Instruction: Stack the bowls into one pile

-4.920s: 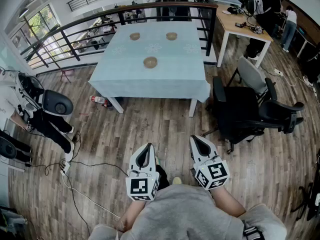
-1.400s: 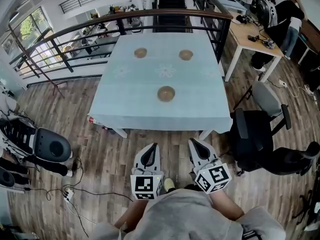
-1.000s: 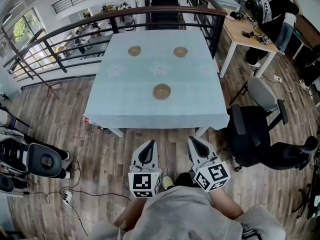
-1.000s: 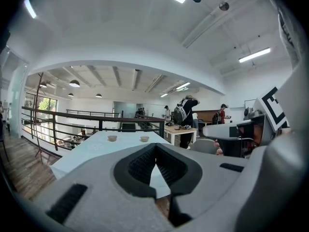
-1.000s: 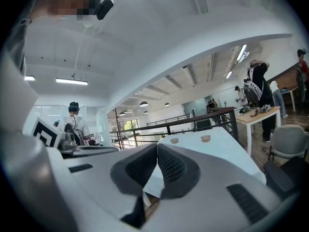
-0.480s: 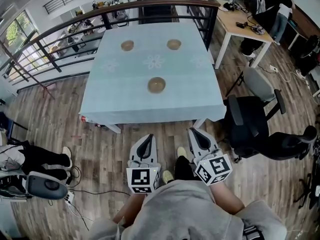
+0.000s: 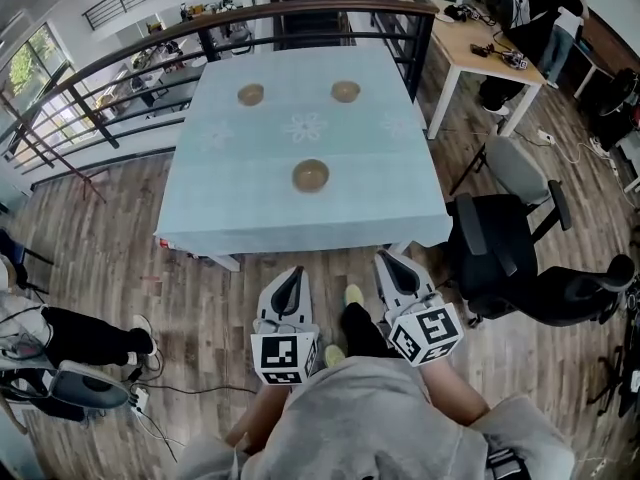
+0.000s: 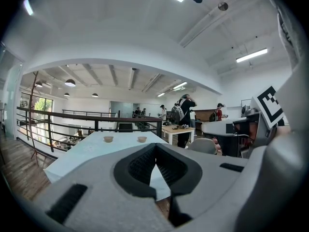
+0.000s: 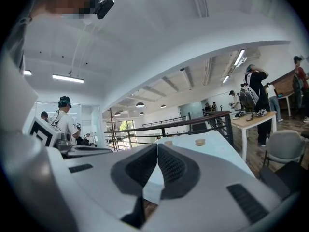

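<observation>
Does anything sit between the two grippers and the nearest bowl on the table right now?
Nothing visible does. The left gripper and right gripper, both shut and empty, hang short of the table. Only wooden floor and the table's bare near part lie before the nearest bowl. The two far bowls stand behind it.

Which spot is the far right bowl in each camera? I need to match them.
Head view: far right bowl sits upper centre, on the table's far end.
Left gripper view: the bowl is left of centre, right one of two.
Right gripper view: the bowl is right of centre.
Shared landmark: dark railing behind it.
</observation>
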